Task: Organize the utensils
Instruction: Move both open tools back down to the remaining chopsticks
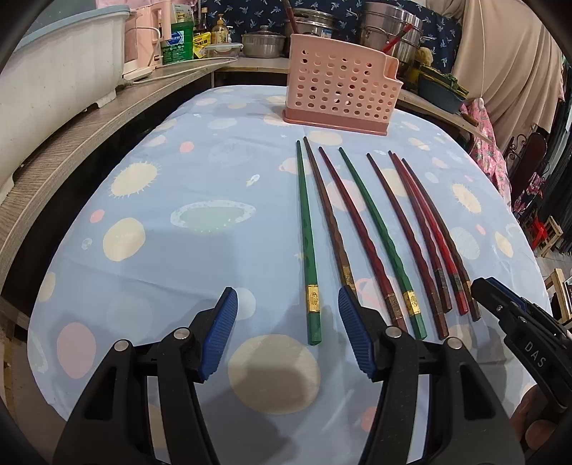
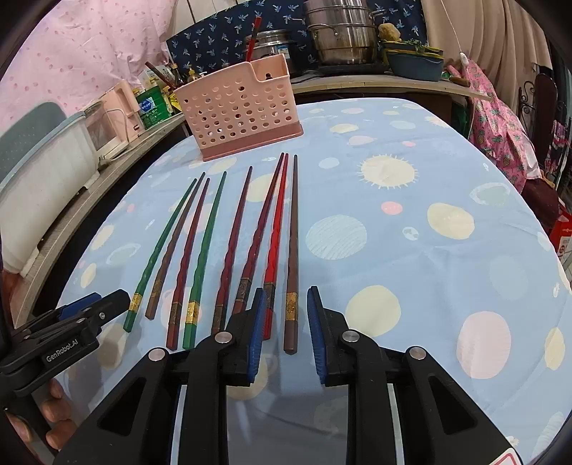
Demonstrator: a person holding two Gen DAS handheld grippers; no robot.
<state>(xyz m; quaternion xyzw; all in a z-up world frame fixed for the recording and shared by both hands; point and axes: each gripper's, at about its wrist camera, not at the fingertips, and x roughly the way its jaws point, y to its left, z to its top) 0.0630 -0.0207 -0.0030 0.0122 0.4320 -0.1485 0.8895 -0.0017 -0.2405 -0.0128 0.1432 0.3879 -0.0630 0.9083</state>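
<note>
Several chopsticks, green, brown and red, lie side by side on the blue patterned tablecloth (image 1: 178, 250), tips toward a pink perforated utensil basket (image 1: 339, 87) that also shows in the right wrist view (image 2: 239, 111). My left gripper (image 1: 287, 304) is open, its jaws either side of the thick end of the leftmost green chopstick (image 1: 307, 250). My right gripper (image 2: 286, 307) is open around the thick end of the rightmost brown chopstick (image 2: 292, 250). Each gripper shows in the other's view, the right one (image 1: 500, 304) and the left one (image 2: 89, 311). Nothing is held.
A wooden counter (image 1: 71, 143) runs along the left with a white tub (image 1: 53, 64), a pink appliance and bottles. Steel pots (image 2: 339, 32) and a blue bowl stand behind the basket. Pink cloth and chairs are at the right.
</note>
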